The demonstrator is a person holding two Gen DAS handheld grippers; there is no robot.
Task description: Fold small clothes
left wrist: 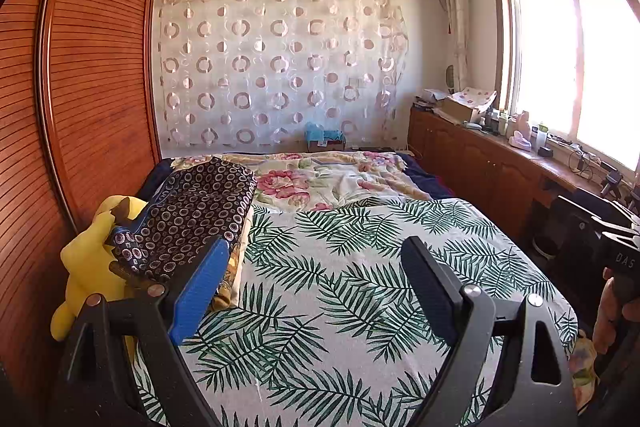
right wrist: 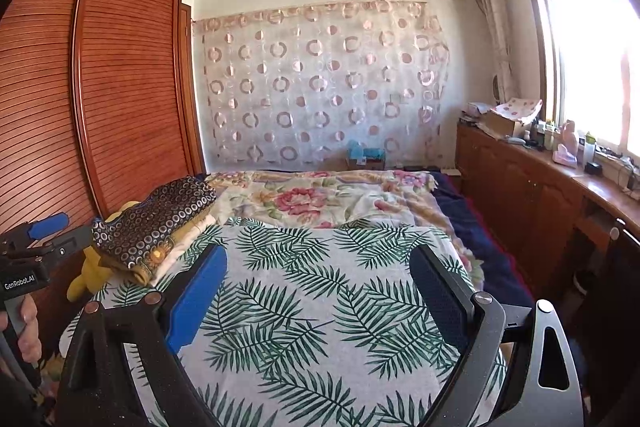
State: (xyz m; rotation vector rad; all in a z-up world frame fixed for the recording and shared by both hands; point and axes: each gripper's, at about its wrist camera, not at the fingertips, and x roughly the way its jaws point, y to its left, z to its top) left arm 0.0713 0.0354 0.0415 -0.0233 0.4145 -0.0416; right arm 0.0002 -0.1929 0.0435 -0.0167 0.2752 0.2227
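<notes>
On the bed (left wrist: 520,267), covered by a white sheet with green palm leaves (right wrist: 320,307), a small stack of folded clothes (right wrist: 160,227) lies at the left edge, near the wooden wardrobe (right wrist: 120,87). The top piece is dark cloth with small pale rings (left wrist: 192,211), folded into a thick rectangle; under it show thin layers of white and yellow cloth, whose edges stick out a little at the front. A yellow plush toy (left wrist: 84,267) sits just beside the stack, between it and the wardrobe. The left gripper (left wrist: 316,291) hangs over the leaf sheet with its fingers spread wide and nothing between them; its blue pad (left wrist: 200,291) is close to the stack's front corner. The right gripper (right wrist: 320,299) also stands released and empty over the middle of the sheet. Behind the sheet lies a flowered blanket (right wrist: 312,199).
</notes>
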